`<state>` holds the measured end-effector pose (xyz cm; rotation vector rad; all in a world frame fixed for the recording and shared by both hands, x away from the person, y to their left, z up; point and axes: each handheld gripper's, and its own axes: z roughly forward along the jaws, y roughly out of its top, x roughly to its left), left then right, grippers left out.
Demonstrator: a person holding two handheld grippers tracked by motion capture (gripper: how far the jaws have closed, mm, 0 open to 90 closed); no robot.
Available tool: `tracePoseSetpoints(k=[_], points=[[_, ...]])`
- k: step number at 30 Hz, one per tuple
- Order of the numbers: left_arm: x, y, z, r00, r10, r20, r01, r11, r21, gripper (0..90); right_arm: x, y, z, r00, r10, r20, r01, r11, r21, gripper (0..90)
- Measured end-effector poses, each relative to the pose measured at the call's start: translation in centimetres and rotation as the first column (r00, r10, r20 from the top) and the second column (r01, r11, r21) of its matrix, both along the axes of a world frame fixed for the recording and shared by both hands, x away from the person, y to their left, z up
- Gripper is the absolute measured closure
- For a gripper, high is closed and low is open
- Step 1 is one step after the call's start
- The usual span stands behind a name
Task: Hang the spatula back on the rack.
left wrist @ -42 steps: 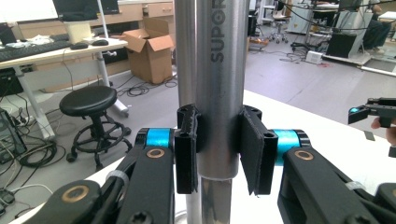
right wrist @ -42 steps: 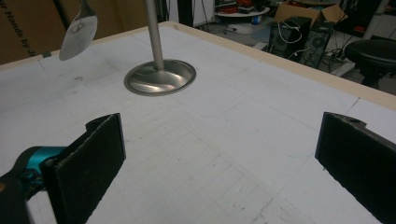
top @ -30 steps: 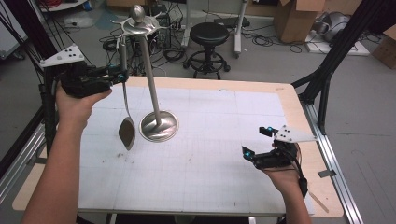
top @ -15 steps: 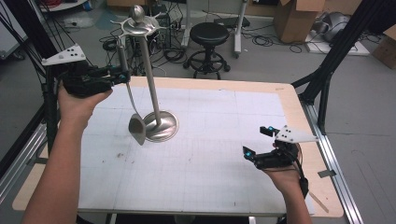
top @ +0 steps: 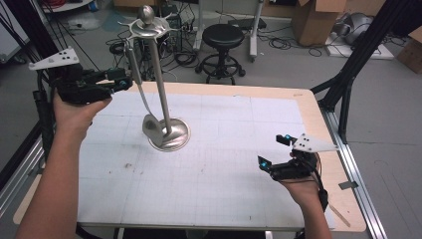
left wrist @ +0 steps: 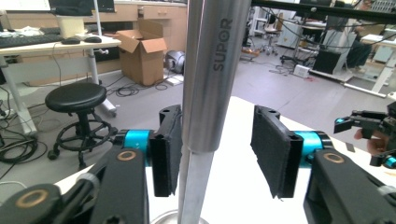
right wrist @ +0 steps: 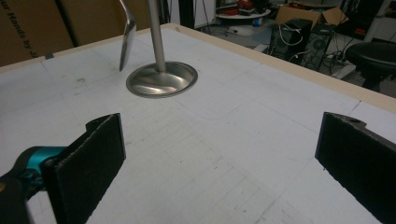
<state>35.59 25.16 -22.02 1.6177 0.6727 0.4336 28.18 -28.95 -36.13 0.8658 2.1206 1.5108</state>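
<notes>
The white counter (top: 209, 184) lies mostly bare, with wide room between its wooden edges. A steel rack (top: 160, 89) stands left of centre, a ladle (top: 141, 94) hanging from its top, bowl just over the base. The left claw (top: 127, 82), jaws just opened, straddles the ladle's handle without pressing. The right claw (top: 273, 152) rests released near the right edge.

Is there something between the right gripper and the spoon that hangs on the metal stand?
Nothing visible blocks it. Between the open right gripper and the spoon lies only bare table. The stand rises just beside the spoon, its round base under the spoon's bowl. The left gripper is at the spoon's handle.
</notes>
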Motion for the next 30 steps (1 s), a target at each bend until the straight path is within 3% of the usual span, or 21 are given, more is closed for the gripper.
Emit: tracePoseSetpoints(k=[9,16,20,30], points=[[-1.0,-0.1,-0.3,1.0000,0.001,0.006,-0.001,0.9996,0.027,46.7,0.0,-0.1,0.0,1.0000,-0.002,-0.006,0.002,1.000,0.002,0.4],[-2.1,0.1,-1.6,1.0000,0.004,-0.006,-0.004,0.9993,0.036,41.3,0.0,-0.2,0.0,1.0000,-0.001,-0.001,0.001,1.000,0.009,0.4],[-2.8,0.2,-2.5,1.0000,-0.003,-0.007,0.003,1.0000,0.009,40.6,0.0,-0.1,-0.1,1.0000,0.004,-0.002,-0.004,1.000,0.010,0.4],[-4.6,0.1,-4.2,0.9989,-0.047,0.007,0.047,0.9989,-0.009,37.5,0.0,-0.2,-0.2,1.0000,0.003,-0.005,-0.003,1.000,0.015,0.4]])
